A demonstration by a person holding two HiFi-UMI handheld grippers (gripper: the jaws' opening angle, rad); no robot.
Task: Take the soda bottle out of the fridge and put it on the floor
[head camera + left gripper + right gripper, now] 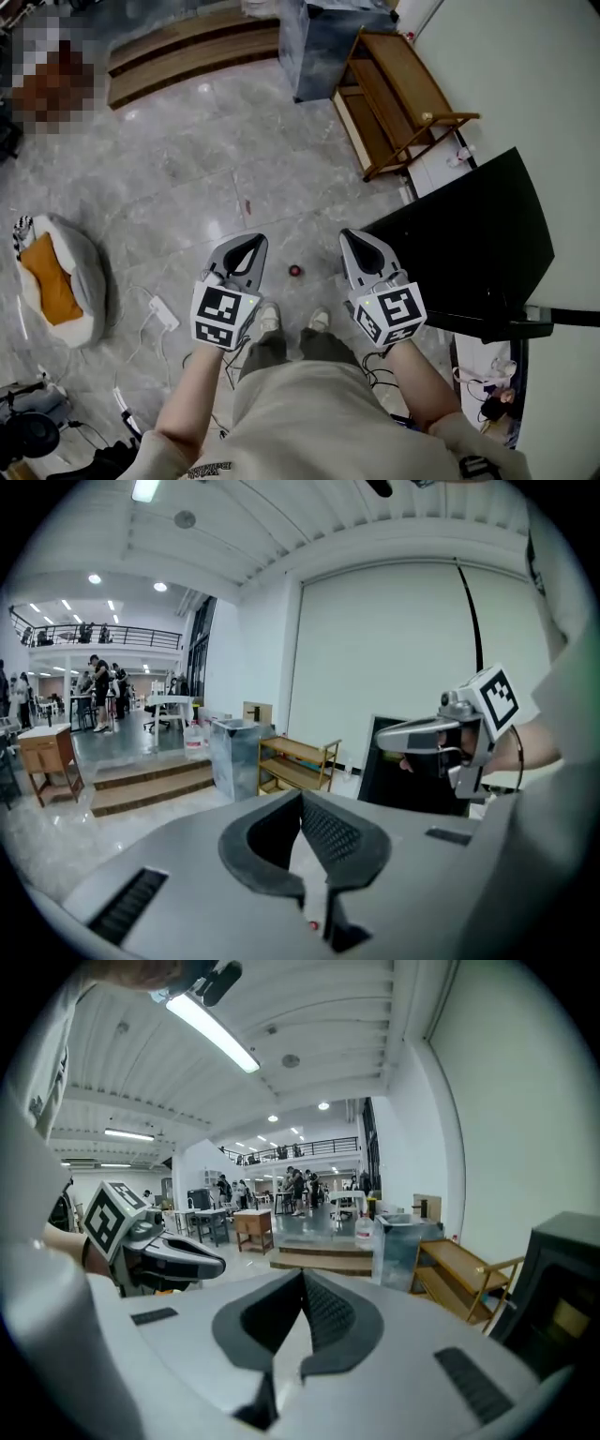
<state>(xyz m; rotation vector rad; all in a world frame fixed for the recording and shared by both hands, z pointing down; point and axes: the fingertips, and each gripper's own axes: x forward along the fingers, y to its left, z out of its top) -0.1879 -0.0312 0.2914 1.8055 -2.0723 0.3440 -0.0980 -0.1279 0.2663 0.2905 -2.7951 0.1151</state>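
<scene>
Left gripper (253, 242), right gripper (354, 236) closed | fridge (469, 244) right | shelf (398, 94) beyond

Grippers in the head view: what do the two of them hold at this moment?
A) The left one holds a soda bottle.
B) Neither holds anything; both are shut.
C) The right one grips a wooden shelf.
B: the left gripper and the right gripper each have jaws pressed together with nothing between them, above the floor.

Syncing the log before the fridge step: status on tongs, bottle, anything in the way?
Left tongs shut, empty. Right tongs shut, empty. Soda bottle not in view; black fridge at right, untouched. Small red item on floor ahead.
</scene>
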